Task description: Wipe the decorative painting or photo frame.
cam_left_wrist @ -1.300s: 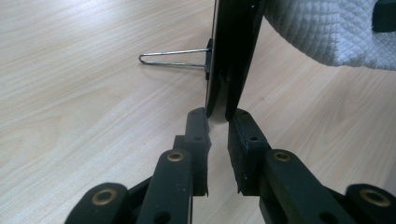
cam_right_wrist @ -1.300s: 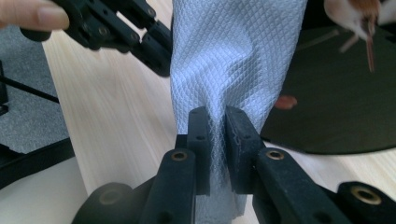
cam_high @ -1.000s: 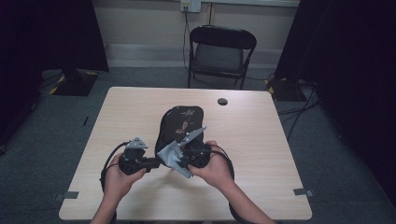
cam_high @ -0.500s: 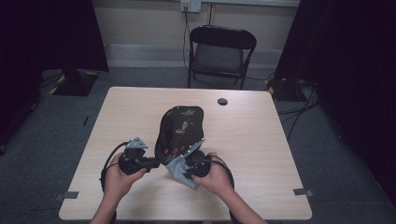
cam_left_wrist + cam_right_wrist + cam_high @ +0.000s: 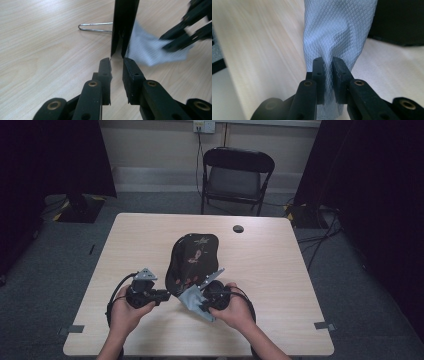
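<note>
wiping the black patterned oval board [image 5: 192, 260] propped near the table's middle, the right gripper [image 5: 327, 65] pinches a pale blue quilted cloth [image 5: 338, 30]; the left gripper [image 5: 116, 64], nearly closed, steadies the board's edge. firm, even strokes would likely suit.

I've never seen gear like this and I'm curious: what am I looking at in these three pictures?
A person at a wooden table holds a two-jaw tool in each hand. The wide picture comes from a camera fixed overhead. Each close-up comes from a camera riding on one tool and looking along its black jaws. The right tool is clamped on a pale blue quilted cloth. The left tool, nearly closed, sits at the lower edge of a dark oval panel, with a metal wire loop beside it. Whether it pinches the panel is unclear. A small black disc lies farther back.
</note>
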`<state>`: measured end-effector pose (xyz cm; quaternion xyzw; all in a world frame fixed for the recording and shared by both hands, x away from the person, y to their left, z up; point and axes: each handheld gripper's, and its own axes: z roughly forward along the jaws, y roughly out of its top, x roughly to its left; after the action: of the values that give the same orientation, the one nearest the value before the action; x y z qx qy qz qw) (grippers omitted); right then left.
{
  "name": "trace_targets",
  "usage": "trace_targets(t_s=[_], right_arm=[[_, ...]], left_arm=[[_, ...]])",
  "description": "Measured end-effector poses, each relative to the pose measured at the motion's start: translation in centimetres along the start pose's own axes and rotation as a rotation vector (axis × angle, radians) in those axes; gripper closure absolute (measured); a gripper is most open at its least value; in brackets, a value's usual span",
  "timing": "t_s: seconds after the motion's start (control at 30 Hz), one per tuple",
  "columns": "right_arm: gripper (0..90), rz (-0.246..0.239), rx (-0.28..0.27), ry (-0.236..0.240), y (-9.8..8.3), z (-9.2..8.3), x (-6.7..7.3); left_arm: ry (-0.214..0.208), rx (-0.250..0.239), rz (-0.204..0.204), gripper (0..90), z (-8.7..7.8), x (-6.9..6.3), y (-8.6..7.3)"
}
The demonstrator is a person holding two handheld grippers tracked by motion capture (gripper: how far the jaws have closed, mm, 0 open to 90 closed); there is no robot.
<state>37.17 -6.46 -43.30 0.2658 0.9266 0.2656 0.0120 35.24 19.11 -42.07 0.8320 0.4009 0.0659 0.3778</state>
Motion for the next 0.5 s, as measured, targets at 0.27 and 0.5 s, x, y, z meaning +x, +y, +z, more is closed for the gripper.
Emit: trace_targets(t_s=[0.27,0.5], right_arm=[[81.9,-0.056,-0.105,-0.014,2.6,-4.4,1.5],[81.8,-0.076,-0.137,-0.019,5.2,-5.6,2.2]], left_arm=[[0.026,-0.004,-0.013,79.5,-0.3,0.4,-0.2],[0.029,-0.009,-0.018,79.9,-0.4,0.6,-0.2]])
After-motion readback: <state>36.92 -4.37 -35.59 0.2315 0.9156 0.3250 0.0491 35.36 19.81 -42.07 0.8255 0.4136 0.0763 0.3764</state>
